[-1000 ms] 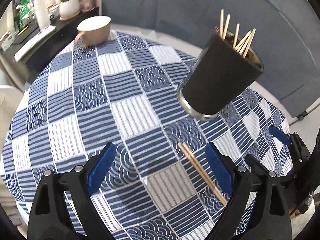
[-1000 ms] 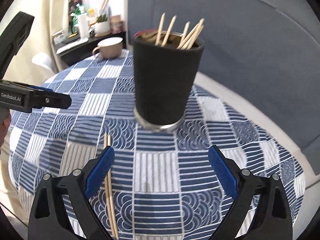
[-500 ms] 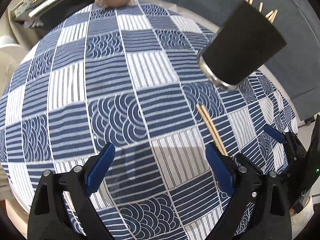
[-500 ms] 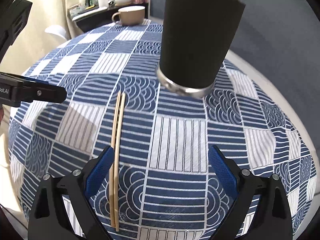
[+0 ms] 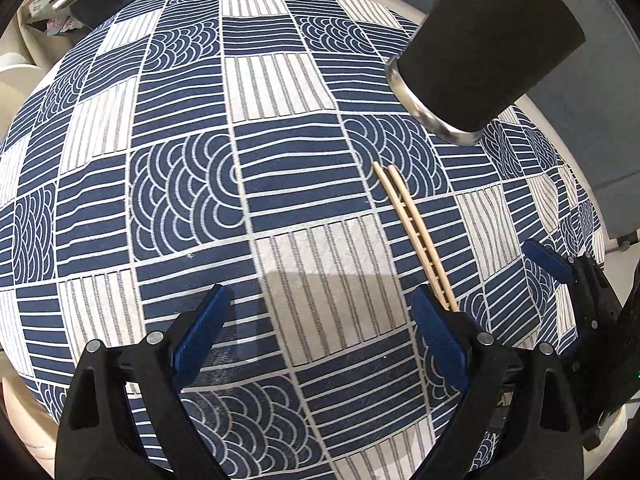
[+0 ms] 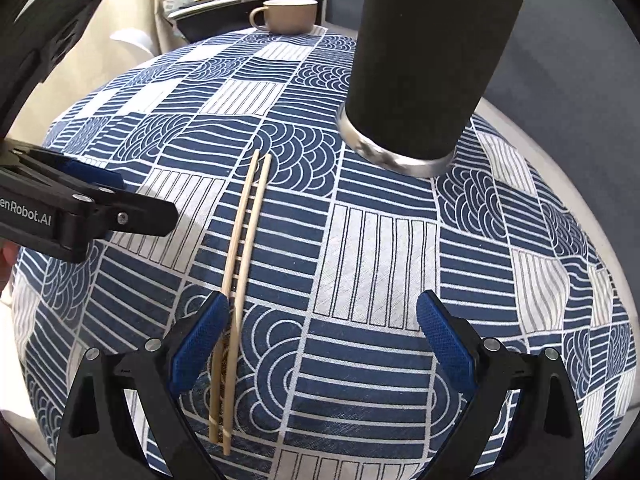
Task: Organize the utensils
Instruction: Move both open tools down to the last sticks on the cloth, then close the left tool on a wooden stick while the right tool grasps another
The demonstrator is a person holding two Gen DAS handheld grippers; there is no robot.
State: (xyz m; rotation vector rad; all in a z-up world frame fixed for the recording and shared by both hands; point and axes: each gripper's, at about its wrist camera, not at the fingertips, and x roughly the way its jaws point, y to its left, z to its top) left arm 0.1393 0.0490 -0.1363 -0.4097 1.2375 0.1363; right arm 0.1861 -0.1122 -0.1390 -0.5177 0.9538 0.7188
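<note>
I have both grippers low over the worktop (image 5: pixel 280 92), which is covered in a blue-and-white patchwork cloth. My left gripper (image 5: pixel 320 328) has its jaws spread wide with nothing between them, and its right blue pad (image 5: pixel 438 342) sits just beside the near end of the pair of wooden chopsticks (image 5: pixel 412 226). My right gripper (image 6: pixel 322 334) is likewise wide apart and empty; its left pad (image 6: pixel 200 340) overlaps the chopsticks (image 6: pixel 240 276), which lie flat side by side on the cloth, pointing toward the black holder cup (image 6: pixel 424 64). That cup stands upright beyond them, apart from their tips, with stick ends just showing at its rim. A beige mug (image 6: pixel 290 14) sits at the far edge.
</note>
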